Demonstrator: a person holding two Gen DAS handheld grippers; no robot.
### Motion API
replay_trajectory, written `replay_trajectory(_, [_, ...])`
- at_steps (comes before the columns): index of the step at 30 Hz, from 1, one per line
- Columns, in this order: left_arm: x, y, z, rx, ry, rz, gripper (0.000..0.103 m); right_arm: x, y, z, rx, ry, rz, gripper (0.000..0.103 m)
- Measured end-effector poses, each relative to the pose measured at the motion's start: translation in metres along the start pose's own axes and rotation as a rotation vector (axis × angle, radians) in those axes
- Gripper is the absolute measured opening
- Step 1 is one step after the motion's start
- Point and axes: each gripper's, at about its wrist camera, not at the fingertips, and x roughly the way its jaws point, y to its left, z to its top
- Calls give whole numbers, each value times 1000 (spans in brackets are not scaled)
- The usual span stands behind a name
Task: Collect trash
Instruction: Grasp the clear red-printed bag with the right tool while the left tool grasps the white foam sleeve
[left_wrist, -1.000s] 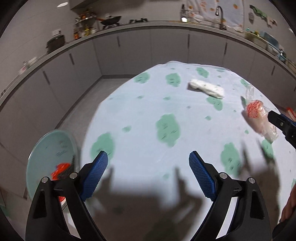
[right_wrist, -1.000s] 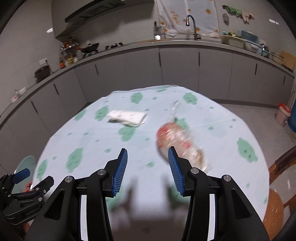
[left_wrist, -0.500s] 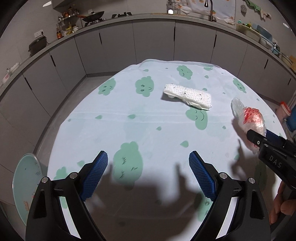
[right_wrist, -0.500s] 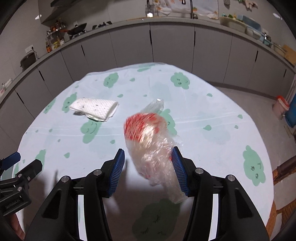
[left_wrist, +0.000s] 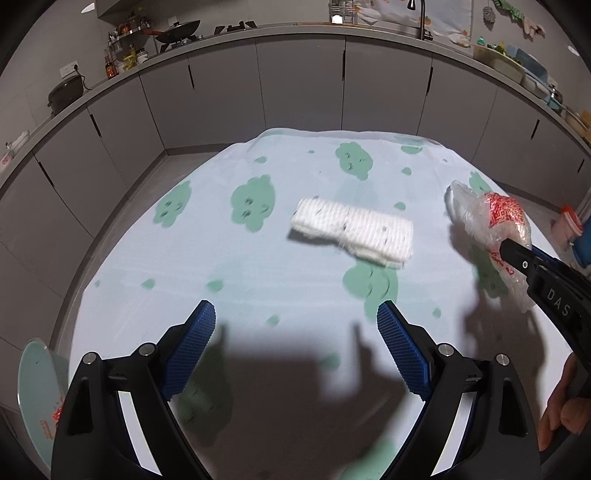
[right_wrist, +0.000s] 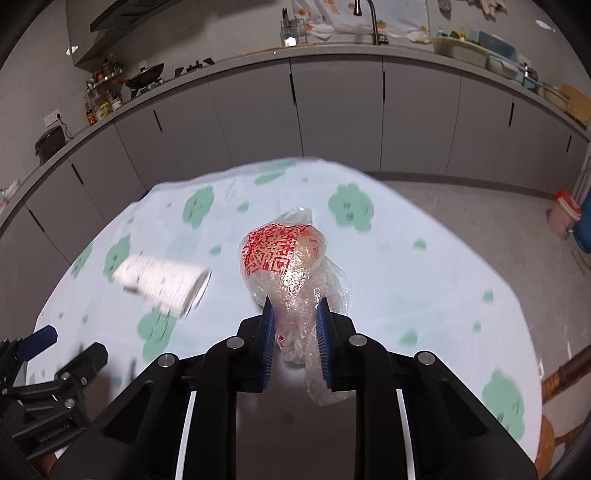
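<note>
Off the left wrist we see left gripper (left_wrist: 295, 350) jaws wide, empty; folded tissue (left_wrist: 352, 230) blurred ahead on tablecloth (left_wrist: 147, 266). Right wrist: our right gripper (right_wrist: 295, 332) jaws closing around plastic bag (right_wrist: 288, 266), bag's tail hidden between pads.

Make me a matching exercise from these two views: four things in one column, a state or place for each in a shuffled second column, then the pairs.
Things
1. left hand-held gripper
2. right hand-held gripper
3. plastic bag
4. folded paper towel

States
A. lying flat on the tablecloth, untouched
B. clear, printed red, crumpled
C. jaws wide apart, nothing between them
D. jaws closing around the plastic bag

Pairs: 1-C, 2-D, 3-B, 4-A
</note>
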Motion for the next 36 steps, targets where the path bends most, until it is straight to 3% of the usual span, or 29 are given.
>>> replay_trajectory(10, [40, -38, 47, -11, -22, 16, 87, 18, -18, 25, 33, -25, -8, 22])
replay_trajectory(16, [68, -53, 55, -18, 35, 7, 72, 30, -21, 15, 56, 12, 7, 22])
replay_trajectory(24, [76, -62, 53, 0, 31, 21, 66, 33, -17, 7, 36, -1, 5, 22])
replay_trajectory(26, [76, -65, 53, 17, 24, 19, 62, 32, -17, 6, 36, -1, 5, 22])
replay_trajectory(31, [73, -68, 54, 46, 25, -24, 34, 28, -17, 4, 48, 9, 11, 22])
replay_trajectory(36, [62, -61, 49, 40, 27, -50, 27, 12, -18, 0, 60, -4, 18, 22])
